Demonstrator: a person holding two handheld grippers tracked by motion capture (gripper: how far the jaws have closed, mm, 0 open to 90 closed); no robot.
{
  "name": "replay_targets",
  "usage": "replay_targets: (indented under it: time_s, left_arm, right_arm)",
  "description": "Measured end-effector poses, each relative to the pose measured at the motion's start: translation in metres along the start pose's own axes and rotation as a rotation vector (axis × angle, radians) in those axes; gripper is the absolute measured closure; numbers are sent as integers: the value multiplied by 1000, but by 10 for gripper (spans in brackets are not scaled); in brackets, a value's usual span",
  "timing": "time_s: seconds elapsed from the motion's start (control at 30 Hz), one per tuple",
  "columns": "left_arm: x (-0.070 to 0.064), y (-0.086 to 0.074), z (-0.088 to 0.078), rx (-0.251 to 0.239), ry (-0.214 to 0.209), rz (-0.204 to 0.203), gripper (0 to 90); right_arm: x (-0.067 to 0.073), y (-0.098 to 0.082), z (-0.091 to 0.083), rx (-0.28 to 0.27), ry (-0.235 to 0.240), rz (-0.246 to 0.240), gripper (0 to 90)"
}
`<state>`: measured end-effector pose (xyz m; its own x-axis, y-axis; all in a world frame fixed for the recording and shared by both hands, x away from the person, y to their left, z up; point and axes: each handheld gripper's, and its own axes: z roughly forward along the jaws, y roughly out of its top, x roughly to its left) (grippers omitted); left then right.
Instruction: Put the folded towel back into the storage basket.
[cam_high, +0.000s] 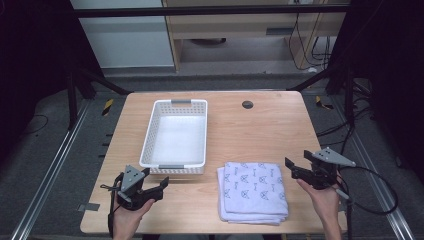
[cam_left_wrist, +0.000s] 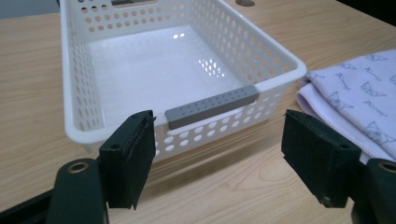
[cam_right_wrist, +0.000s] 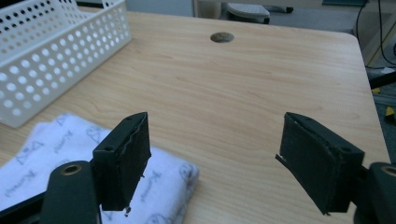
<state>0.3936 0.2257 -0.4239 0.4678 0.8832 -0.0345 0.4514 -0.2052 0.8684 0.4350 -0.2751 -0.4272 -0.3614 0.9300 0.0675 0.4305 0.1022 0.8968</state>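
Two tongs flank the folded towel (cam_high: 254, 191) on the worktop (cam_high: 250, 130): left tongs (cam_high: 162, 182), right tongs (cam_high: 290, 167), both spread, empty. Left gripper view: towel at right, beside the white basket (cam_left_wrist: 280, 70). Right gripper view: towel's corner under the left jaw.

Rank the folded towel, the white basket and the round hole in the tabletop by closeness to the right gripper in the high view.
From the right gripper:
1. Folded towel, just to its left.
2. Round hole, at the table's far side.
3. White basket, farther left, towards the other hand.
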Motion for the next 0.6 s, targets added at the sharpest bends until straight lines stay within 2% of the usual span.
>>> replay_targets:
  time_s: [0.2, 0.3, 0.6]
  left_arm:
    - [-6, 9, 5, -12, -16, 2, 249]
    - [-12, 17, 8, -22, -28, 6, 248]
    - [-26, 32, 15, -43, -52, 16, 251]
  right_arm:
    - [4, 12, 0, -23, 5, 1, 226]
    - [6, 21, -1, -45, 5, 18, 219]
    - [15, 38, 3, -65, -9, -1, 225]
